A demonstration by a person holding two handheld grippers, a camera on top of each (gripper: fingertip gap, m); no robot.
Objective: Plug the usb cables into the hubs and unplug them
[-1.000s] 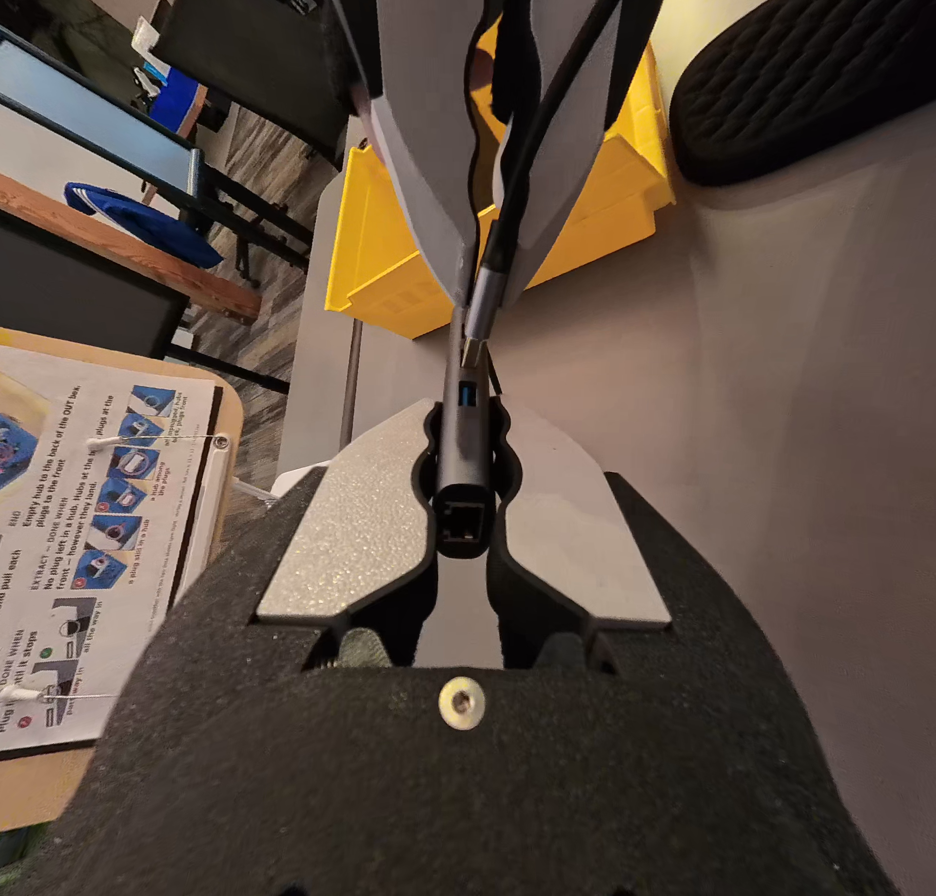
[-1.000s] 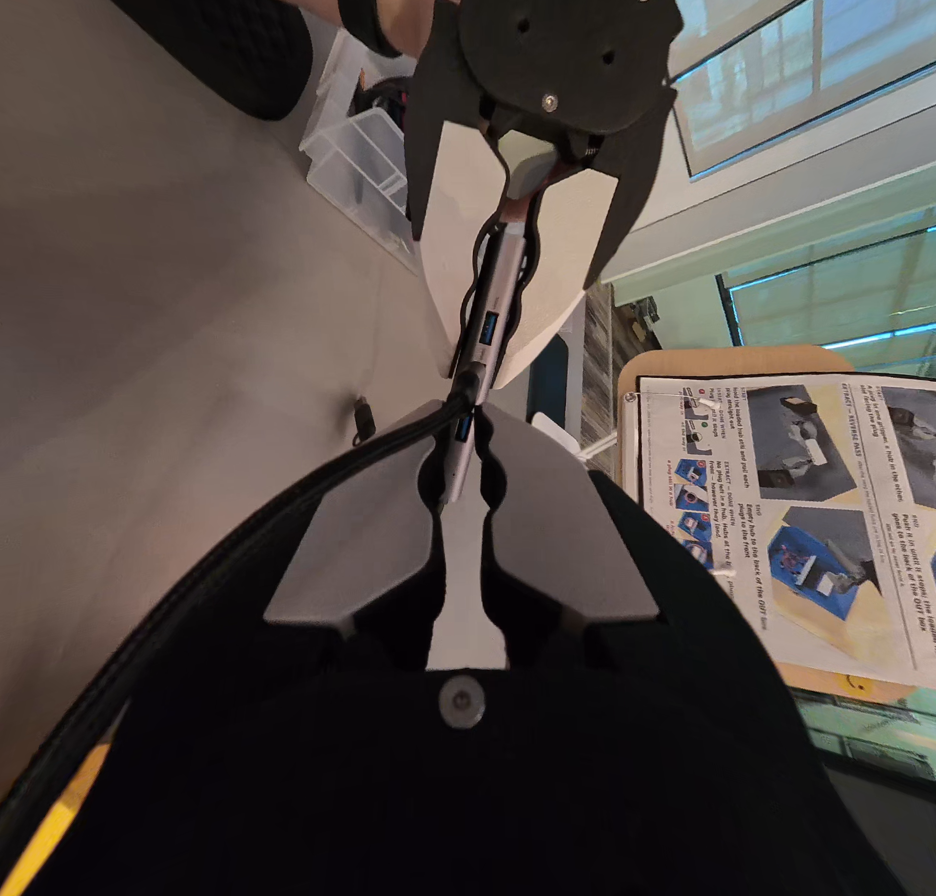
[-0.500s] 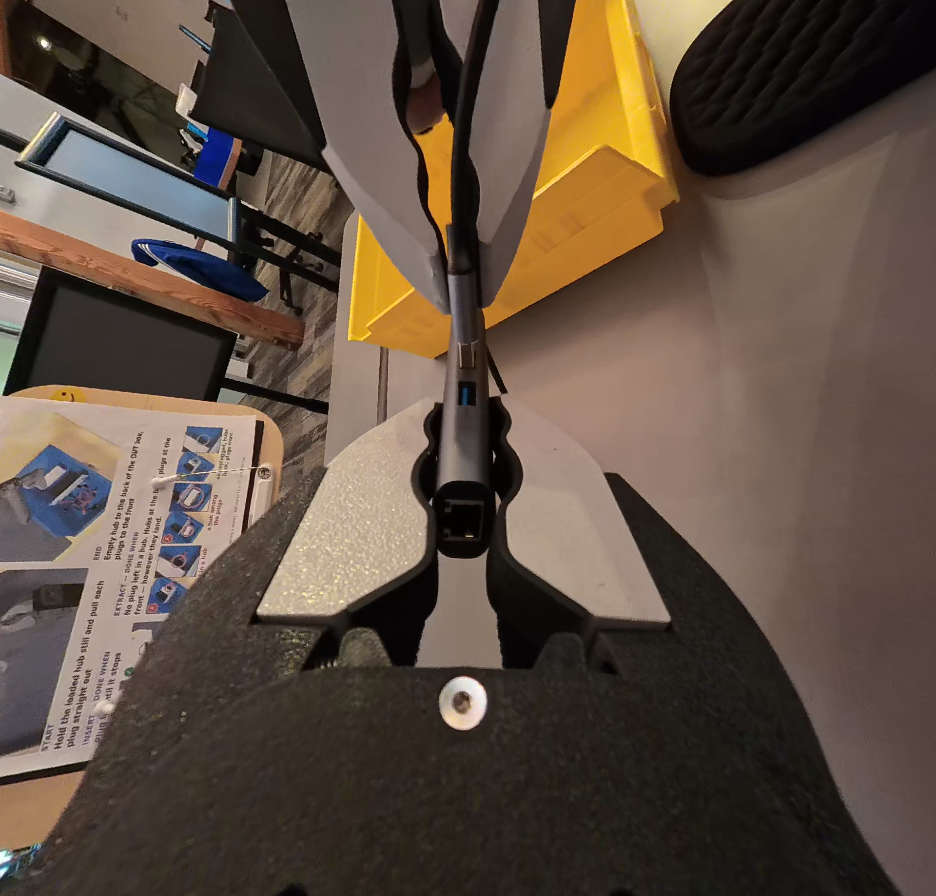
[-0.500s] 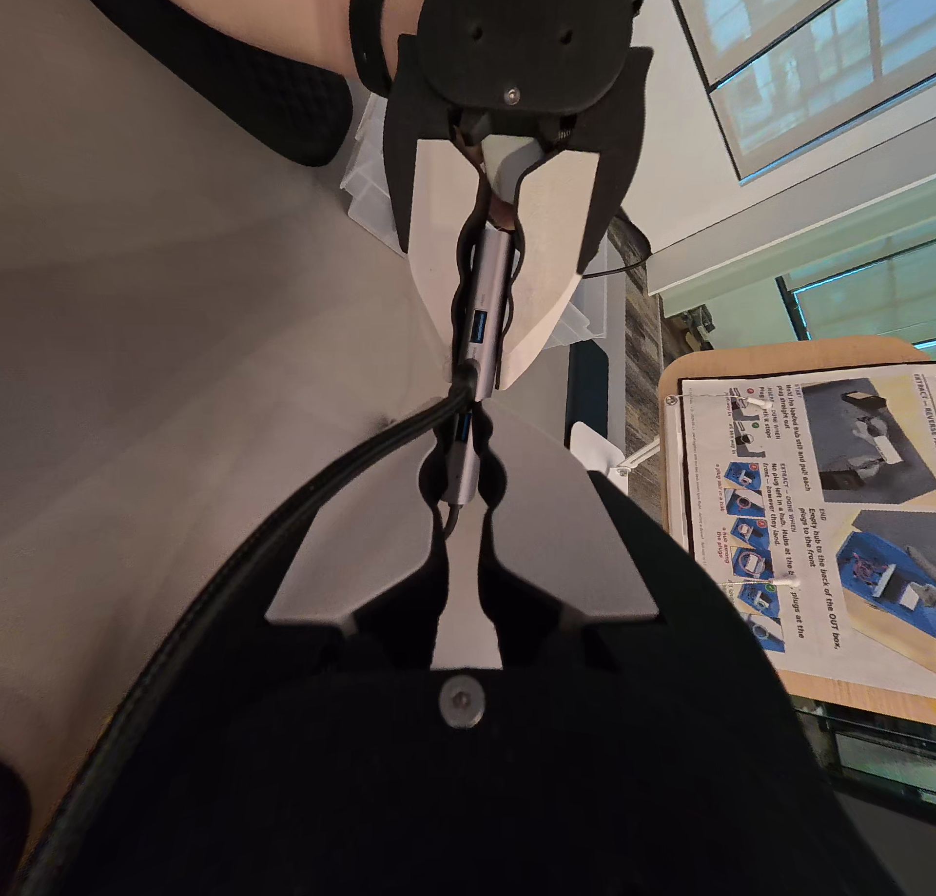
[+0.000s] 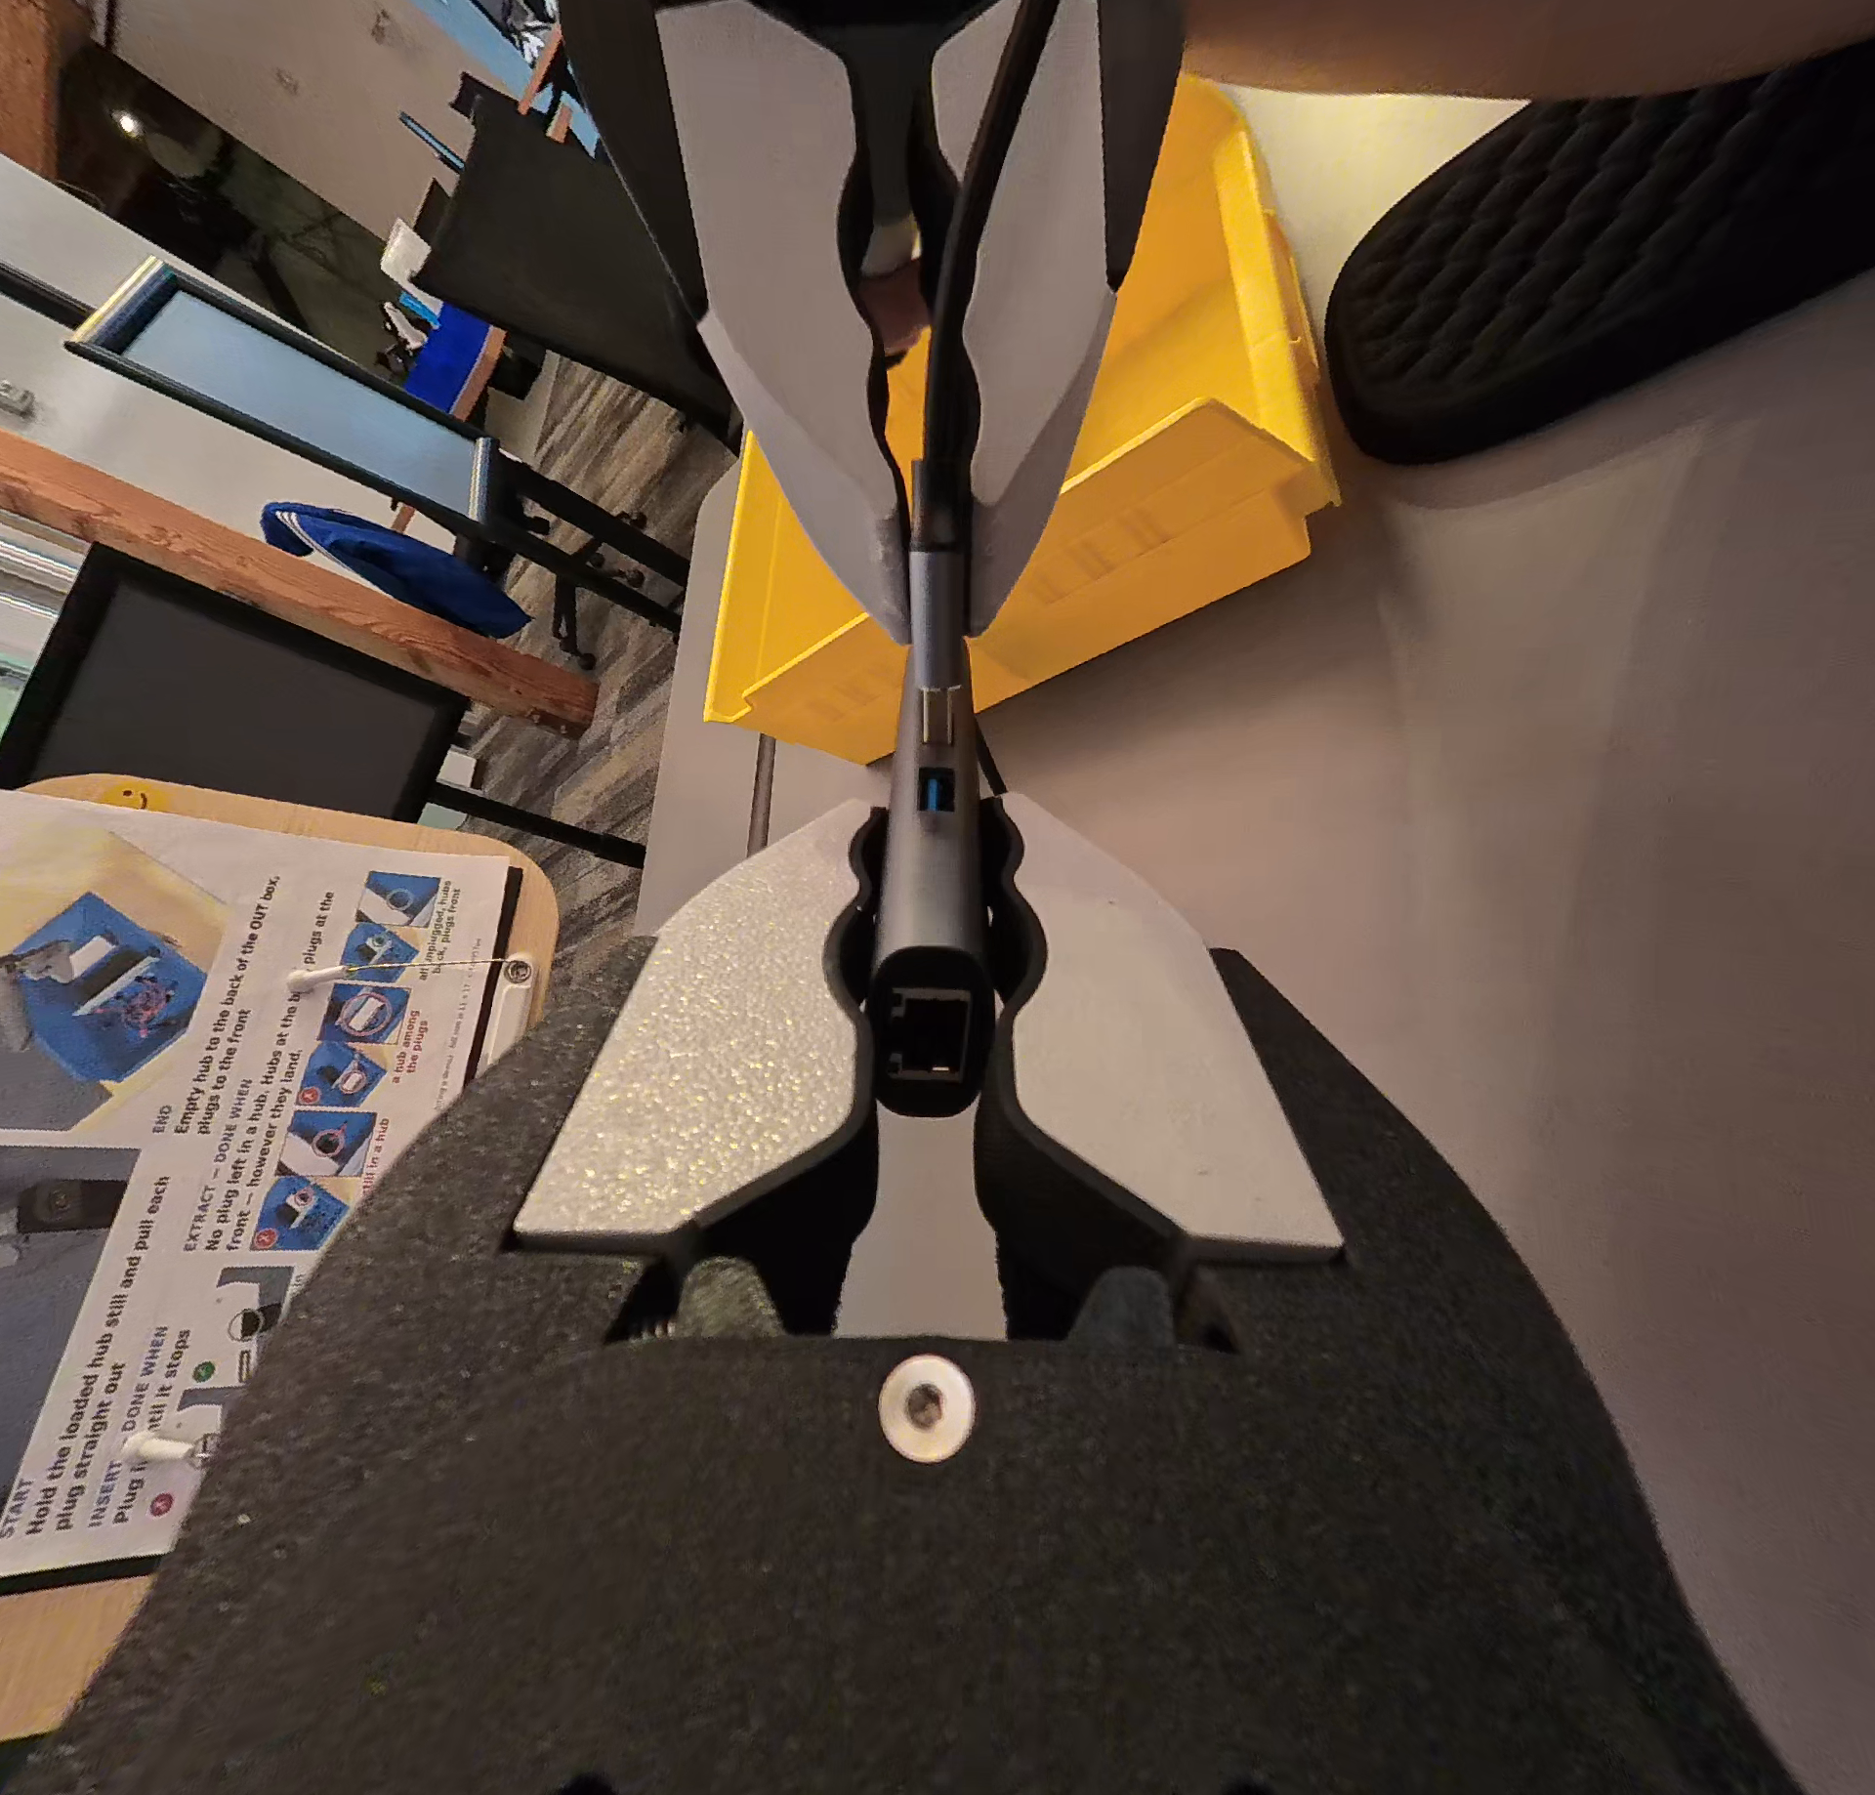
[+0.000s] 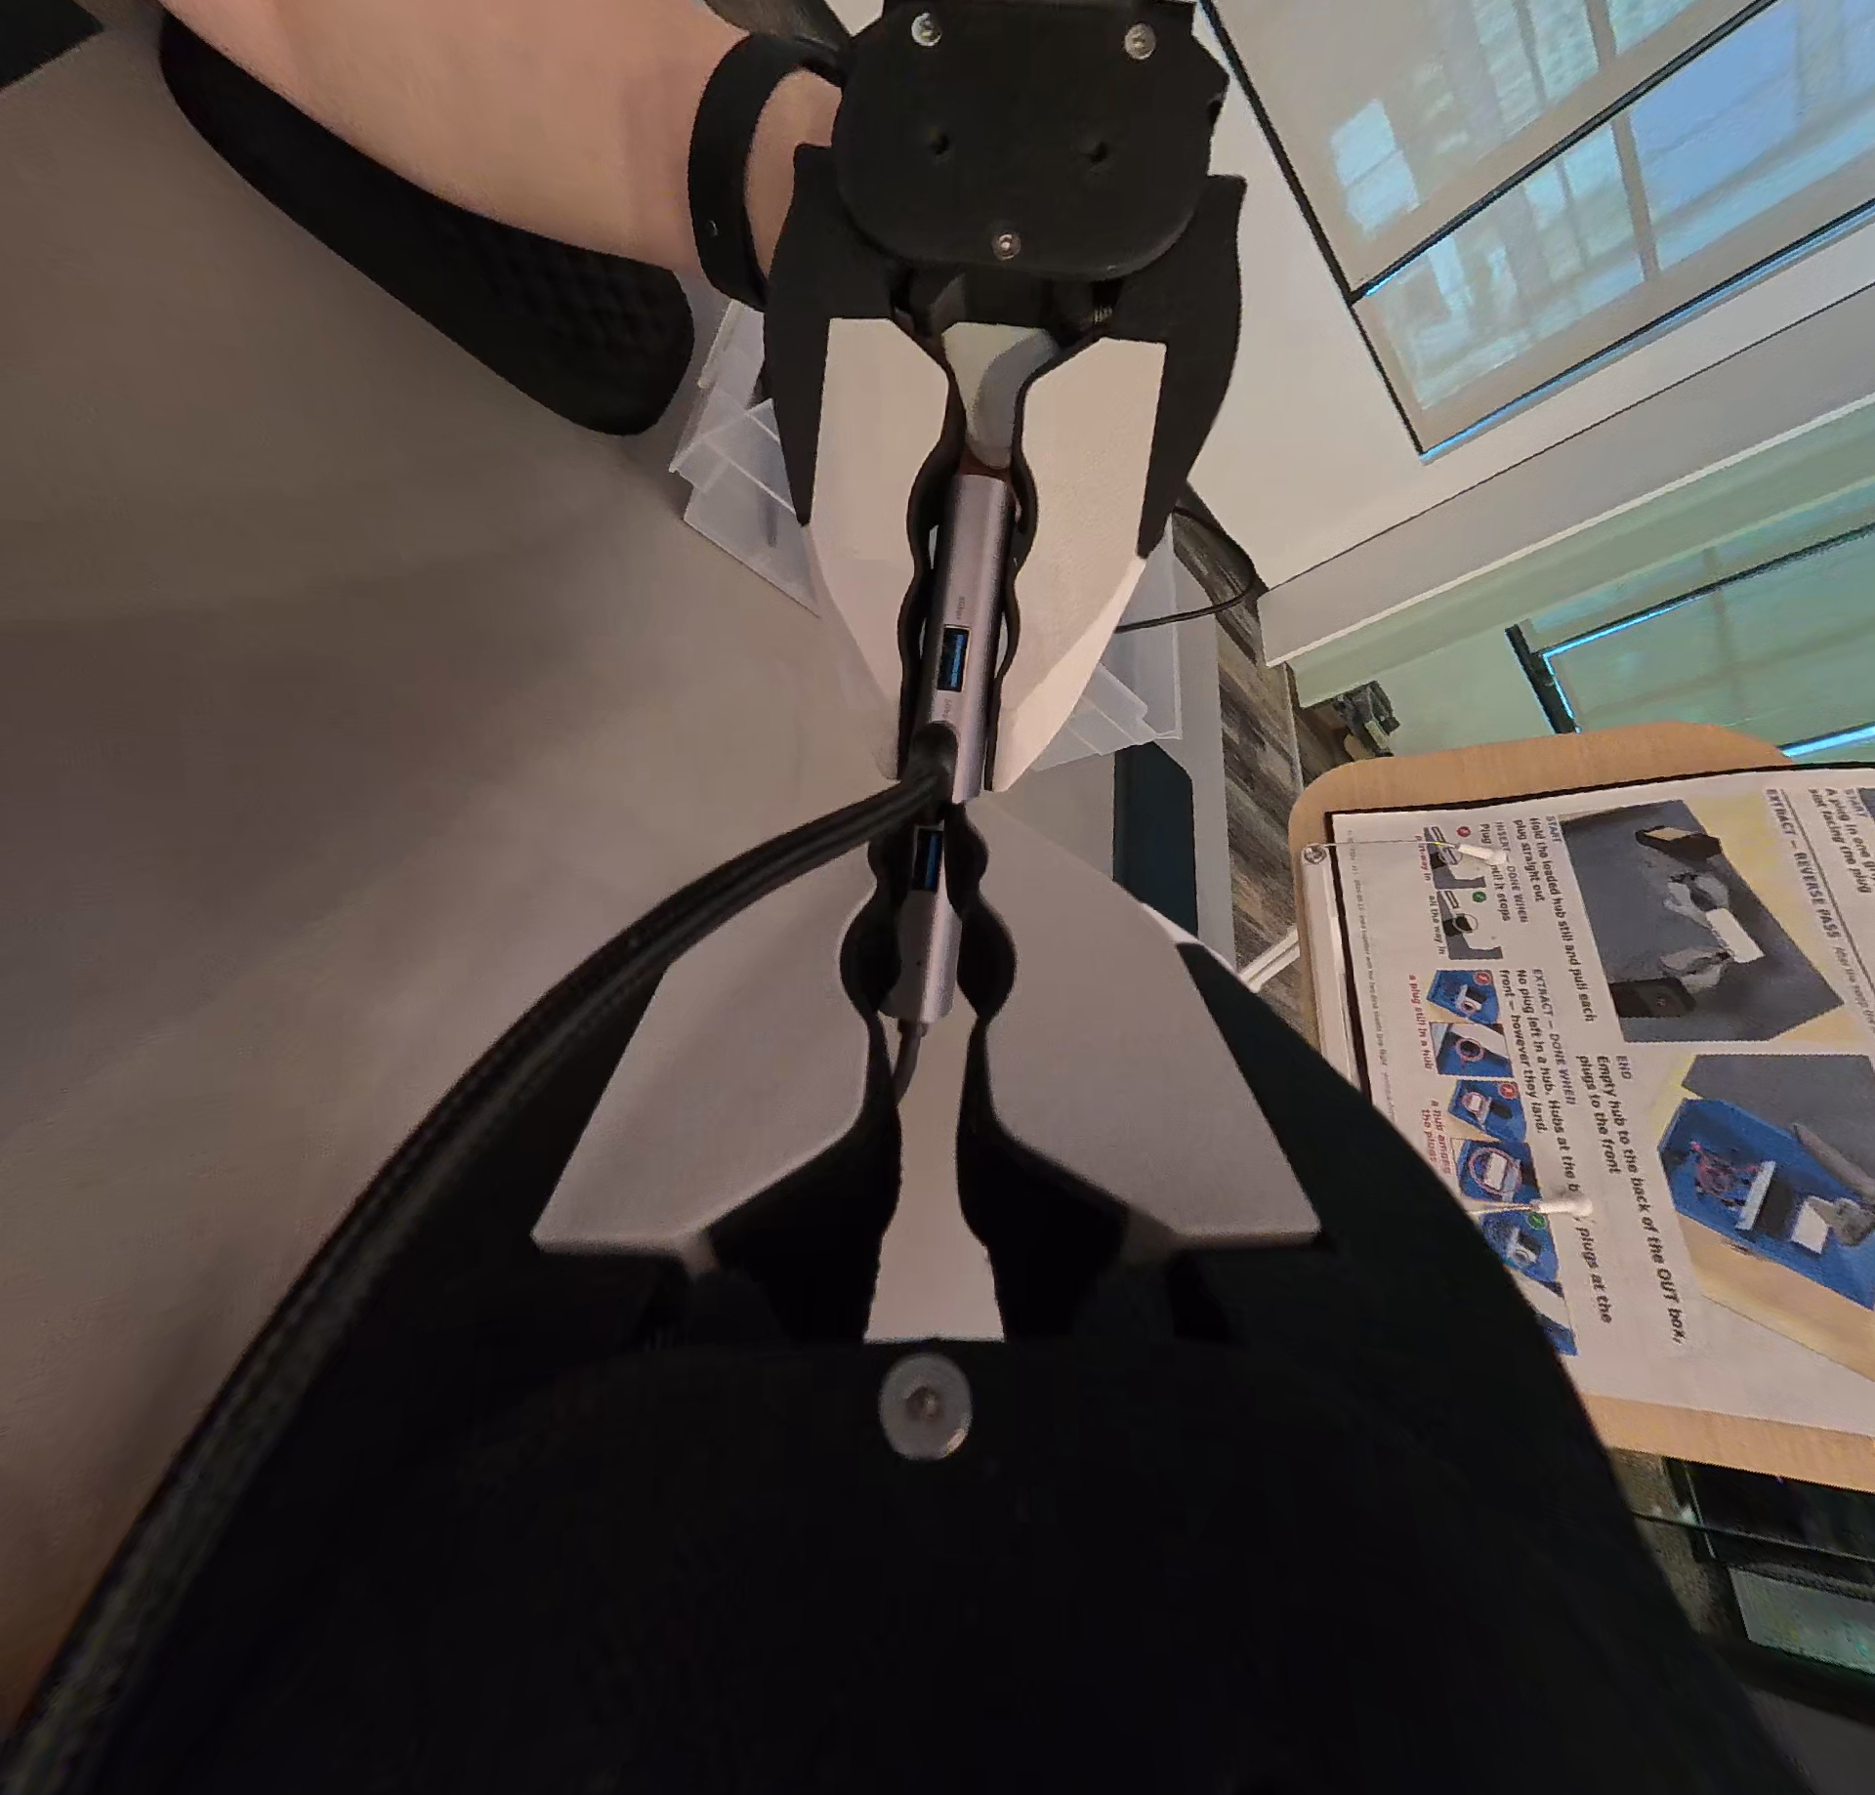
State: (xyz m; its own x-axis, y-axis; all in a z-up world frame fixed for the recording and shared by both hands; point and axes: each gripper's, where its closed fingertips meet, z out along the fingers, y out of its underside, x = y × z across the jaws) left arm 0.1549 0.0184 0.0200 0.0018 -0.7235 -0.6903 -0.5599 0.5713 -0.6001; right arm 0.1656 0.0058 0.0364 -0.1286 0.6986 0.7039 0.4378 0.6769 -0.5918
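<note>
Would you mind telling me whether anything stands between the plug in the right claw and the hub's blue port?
Only the black braided cable crosses by the tip of the plug, at the end of the hub; otherwise the way to the blue port looks free.

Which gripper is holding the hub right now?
The left gripper: it is shut on the dark grey hub, whose Ethernet socket faces its own camera. The right gripper instead pinches the grey USB plug.
</note>
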